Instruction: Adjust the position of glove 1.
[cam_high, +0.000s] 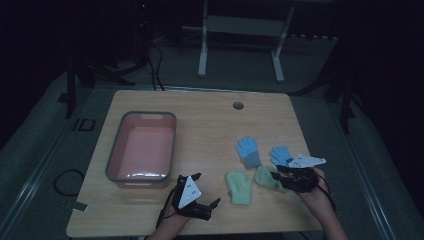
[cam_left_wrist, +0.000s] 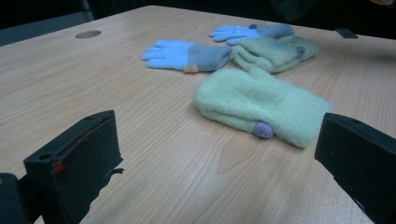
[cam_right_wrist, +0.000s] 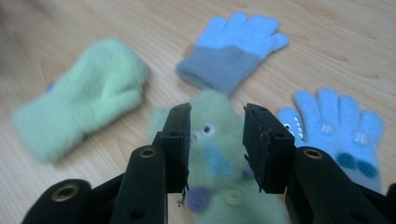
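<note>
So the person's at the pick-up stage right now. The right claw (cam_high: 280, 176) sits at the lower right of the high view, straddling the green mitten with the little face on it (cam_right_wrist: 212, 140). In the right gripper view that mitten lies dead centre at the bottom, between the two black jaws, which stand partly closed around it. They look like they flank the fuzz rather than squeeze it, so I'd call it not gripped yet, though the blur makes it hard to swear to.

The left claw (cam_high: 206, 189) hangs low at the bottom middle of the high view, jaws spread wide with nothing in them, pointing toward the plain green mitten (cam_left_wrist: 261, 106) lying flat on the desk (cam_high: 210, 120).

The other stuff: one blue glove (cam_right_wrist: 236, 44) at the upper middle of the right gripper view, a second blue glove with a face (cam_right_wrist: 336, 126) at the right edge, just beside the held-over mitten. The pink bin (cam_high: 143, 147) sits left of centre in the high view, nothing in it as far as I can see.

My guess for the next move: finish closing on that face mitten, get a proper pinch on the fabric, lift it clear of the neighbouring blue glove, then carry it across to the bin. Fuzzy fabric could slip, so a deep bite helps.
</note>
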